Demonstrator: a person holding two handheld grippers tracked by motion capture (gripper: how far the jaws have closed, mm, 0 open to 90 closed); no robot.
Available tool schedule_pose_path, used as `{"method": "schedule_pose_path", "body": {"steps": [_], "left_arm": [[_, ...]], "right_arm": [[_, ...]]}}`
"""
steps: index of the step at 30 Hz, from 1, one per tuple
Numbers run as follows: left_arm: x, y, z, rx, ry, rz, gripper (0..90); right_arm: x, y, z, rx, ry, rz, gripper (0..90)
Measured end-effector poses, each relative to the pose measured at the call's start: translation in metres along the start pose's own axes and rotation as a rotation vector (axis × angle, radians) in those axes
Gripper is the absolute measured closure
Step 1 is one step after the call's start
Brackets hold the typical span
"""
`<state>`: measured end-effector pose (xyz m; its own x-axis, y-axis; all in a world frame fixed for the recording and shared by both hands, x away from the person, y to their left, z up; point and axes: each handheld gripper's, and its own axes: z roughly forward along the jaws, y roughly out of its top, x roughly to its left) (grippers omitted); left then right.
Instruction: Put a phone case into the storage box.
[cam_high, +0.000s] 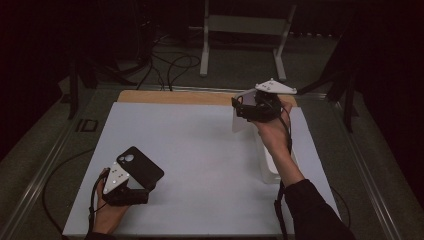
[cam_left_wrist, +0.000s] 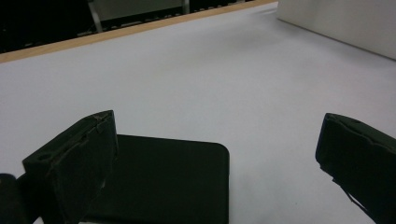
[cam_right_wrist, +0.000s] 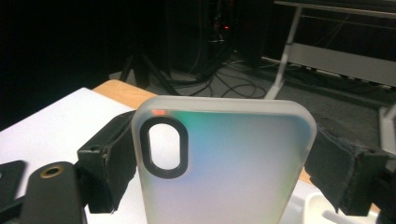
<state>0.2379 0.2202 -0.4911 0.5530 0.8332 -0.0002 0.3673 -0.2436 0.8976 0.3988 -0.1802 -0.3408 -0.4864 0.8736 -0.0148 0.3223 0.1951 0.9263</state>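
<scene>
A black phone (cam_high: 142, 167) lies flat on the white table top (cam_high: 210, 160) at the front left, camera lenses up. My left gripper (cam_high: 136, 186) rests just behind it. In the left gripper view its jaws stand wide apart, and the phone (cam_left_wrist: 163, 182) lies low beside the left jaw, with the right jaw well clear of it. My right gripper (cam_high: 246, 111) is raised over the far right of the table, shut on a frosted translucent phone case (cam_high: 241, 121). In the right gripper view the case (cam_right_wrist: 233, 177) stands upright with a pad against each side edge.
A white open container (cam_high: 270, 167) sits on the table under the right forearm. A wooden strip (cam_high: 175, 96) runs along the table's far edge. Beyond it stand a metal frame (cam_high: 245, 25) and loose cables on the floor.
</scene>
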Motion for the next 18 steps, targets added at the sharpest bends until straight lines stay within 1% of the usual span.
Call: {"method": "schedule_pose_path", "body": {"steps": [1,2,3,4,5,6,8,9,10,11,13,17,18], "left_arm": [[0.0,0.0,0.0,-0.002,0.0,-0.003,0.1],[0.0,0.0,0.0,-0.002,0.0,-0.003,0.1],[0.0,0.0,0.0,-0.003,0.001,-0.003,0.1],[0.0,0.0,0.0,-0.003,0.001,-0.003,0.1],[0.001,0.0,-0.001,-0.002,0.003,-0.004,0.1],[0.001,0.0,-0.001,-0.001,0.004,-0.005,0.1],[0.001,0.0,-0.001,-0.001,0.005,-0.005,0.1],[0.001,0.0,-0.001,-0.001,0.005,-0.005,0.1],[0.001,0.0,-0.001,0.001,0.005,-0.004,0.1],[0.0,0.0,-0.001,0.001,0.005,-0.004,0.1],[0.0,0.0,-0.001,0.001,0.005,-0.004,0.1],[0.0,0.0,-0.001,-0.002,0.005,-0.006,0.1],[0.0,0.0,-0.001,-0.001,0.005,-0.006,0.1]], "right_arm": [[-0.004,0.0,0.001,0.004,-0.013,0.007,16.5],[-0.004,0.0,0.001,0.004,-0.013,0.007,16.5],[-0.008,0.0,0.002,0.004,-0.028,0.01,16.6],[-0.008,0.0,0.002,0.004,-0.028,0.01,16.6],[-0.013,0.0,0.003,0.007,-0.042,0.018,16.6],[-0.013,0.0,0.003,0.007,-0.042,0.018,16.6],[-0.02,0.001,0.003,0.004,-0.062,0.039,16.5],[-0.02,0.001,0.003,0.004,-0.062,0.039,16.5],[-0.025,0.002,0.003,0.002,-0.079,0.042,16.5],[-0.027,0.002,0.003,0.0,-0.09,0.048,16.6],[-0.031,0.002,0.004,0.0,-0.103,0.055,16.6],[-0.033,0.003,0.004,0.0,-0.11,0.054,16.5],[-0.038,0.002,0.005,0.005,-0.125,0.062,16.5]]}}
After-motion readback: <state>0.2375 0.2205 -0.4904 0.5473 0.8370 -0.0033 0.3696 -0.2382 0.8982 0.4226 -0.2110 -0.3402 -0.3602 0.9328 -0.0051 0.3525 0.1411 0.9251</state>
